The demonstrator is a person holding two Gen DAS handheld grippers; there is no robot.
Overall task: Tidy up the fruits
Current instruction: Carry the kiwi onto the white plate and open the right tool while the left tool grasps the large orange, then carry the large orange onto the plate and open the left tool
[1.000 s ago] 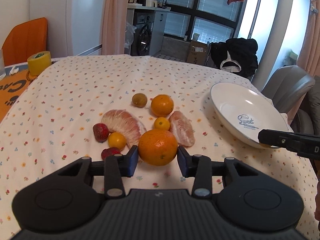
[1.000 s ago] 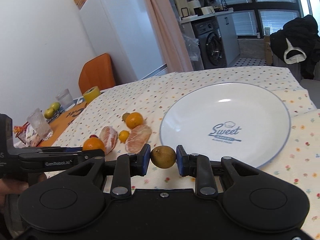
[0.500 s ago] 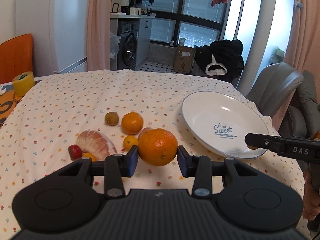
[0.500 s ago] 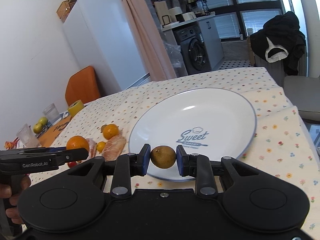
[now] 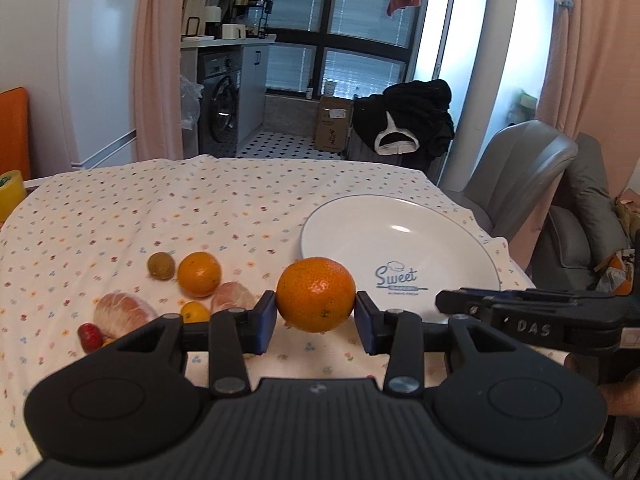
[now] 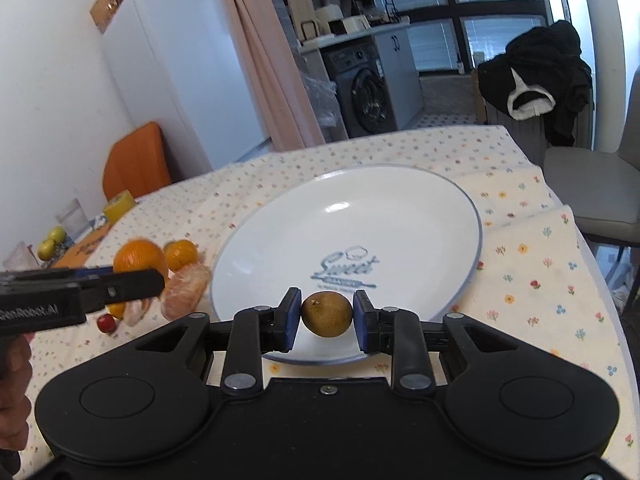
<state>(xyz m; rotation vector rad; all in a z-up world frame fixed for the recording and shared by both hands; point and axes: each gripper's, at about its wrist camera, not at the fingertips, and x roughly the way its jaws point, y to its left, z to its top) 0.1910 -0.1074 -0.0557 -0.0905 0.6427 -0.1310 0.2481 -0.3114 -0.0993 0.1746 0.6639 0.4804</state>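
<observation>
While clamped — dimpled round orange (image 5: 315, 294), smooth brown oval fruit (image 6: 327, 315).

Black gripper bodies, blue-padded fingers (image 5: 266, 322), silver screws

Glossy plate (image 6: 460, 216), matt printed tablecloth (image 5: 200, 208)

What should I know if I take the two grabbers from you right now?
Left gripper: shut on the big orange, held above the cloth beside the plate's near rim.
Right gripper: shut on the small brown fruit, over the plate's near edge.
Nothing lies on the plate yet.
On the tablecloth: smaller orange, another small brown fruit, two peeled pomelo pieces, tiny orange, strawberry.
Left to do: probably set both held fruits on the plate, then fetch the rest.
</observation>
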